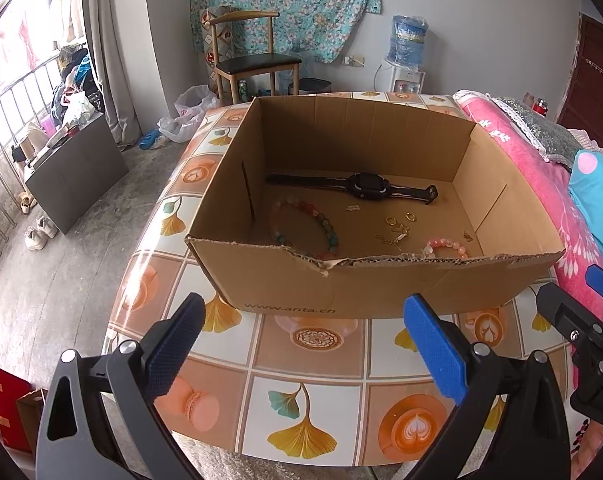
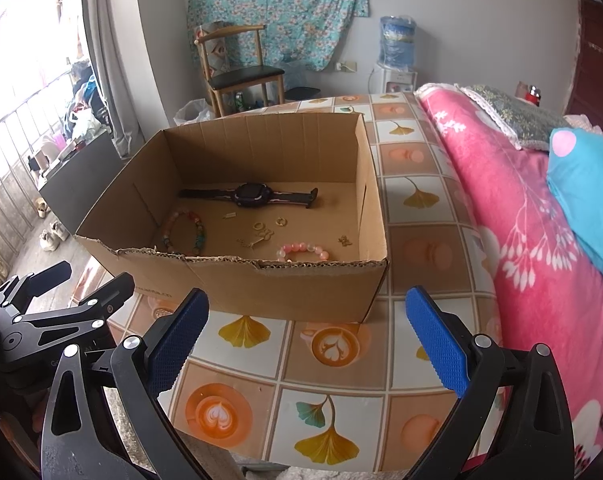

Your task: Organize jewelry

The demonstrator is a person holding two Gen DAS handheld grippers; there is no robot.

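Observation:
An open cardboard box (image 1: 293,292) (image 2: 285,288) stands on the patterned table. Inside lie a black watch (image 1: 361,186) (image 2: 251,194), a multicoloured bead bracelet (image 1: 301,224) (image 2: 185,230), a pink bead bracelet (image 1: 445,246) (image 2: 303,251), two gold rings (image 1: 391,221) (image 2: 258,225), a gold chain (image 1: 393,236) (image 2: 257,240) and a small silver piece (image 1: 352,208). My left gripper (image 1: 303,340) is open, in front of the box's near wall with nothing between its fingers. My right gripper (image 2: 307,338) is open too, just right of it, also empty.
The table (image 1: 305,364) carries a tiled cloth with leaves and coffee cups. A bed with a pink blanket (image 2: 513,216) and blue pillow (image 2: 585,196) runs along the right. A wooden chair (image 1: 253,60), water dispenser (image 1: 407,56) and floor clutter are beyond.

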